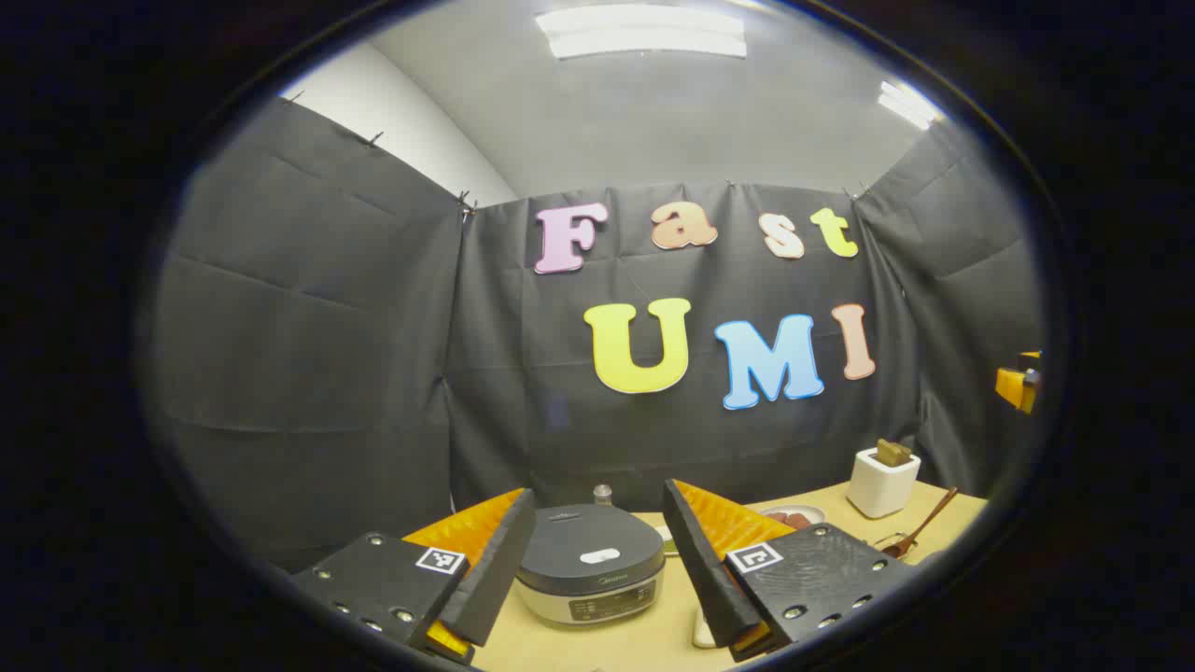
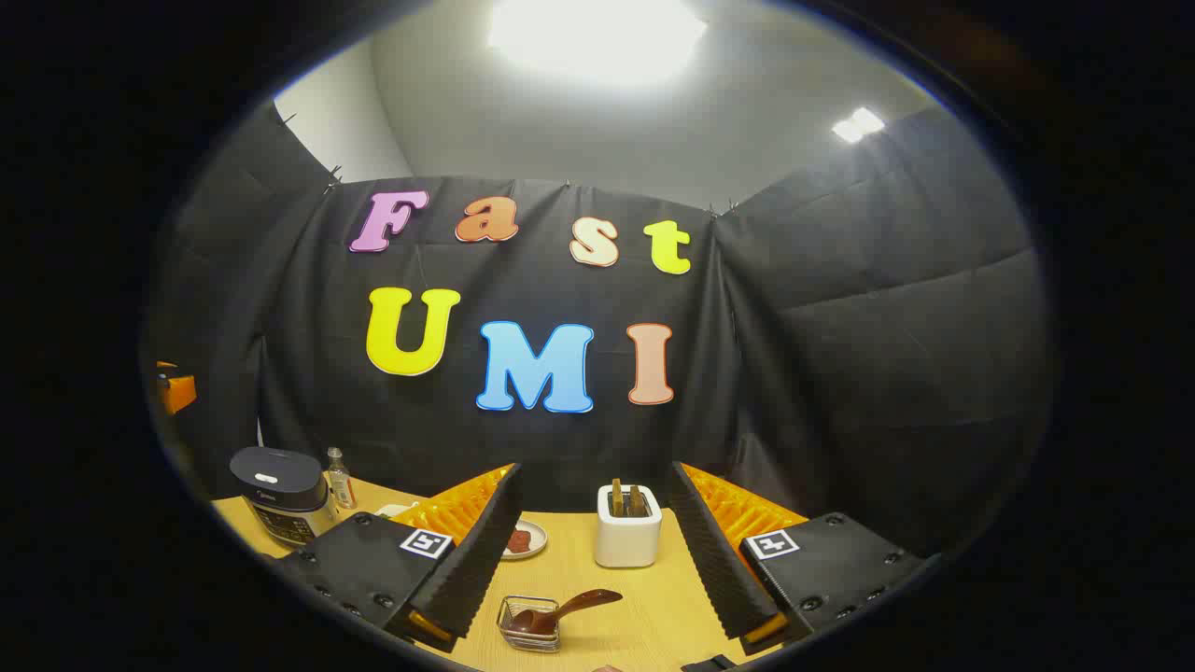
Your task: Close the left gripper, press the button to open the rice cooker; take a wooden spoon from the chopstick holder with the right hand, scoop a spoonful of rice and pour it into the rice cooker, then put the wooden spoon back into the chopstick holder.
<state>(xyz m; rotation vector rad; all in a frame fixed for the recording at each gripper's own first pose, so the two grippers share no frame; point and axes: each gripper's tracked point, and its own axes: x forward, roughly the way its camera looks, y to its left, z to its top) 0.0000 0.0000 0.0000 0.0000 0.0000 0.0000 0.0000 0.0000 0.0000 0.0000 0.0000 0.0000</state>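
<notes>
Straight ahead: rice cooker framed between open left jaws

Squarely beyond the left gripper (image 1: 597, 560), whose jaws stand wide apart, the rice cooker (image 1: 590, 560) sits lid down on the surface (image 1: 616, 644), its button side facing the camera; by my reading the jaws must close before pressing. Farther right stands the white chopstick holder (image 1: 883, 481). The right gripper (image 2: 597, 560), jaws also open, faces the wooden spoon (image 2: 565, 609), whose handle angles up to the right from a small wire basket (image 2: 528, 623), near.
</notes>
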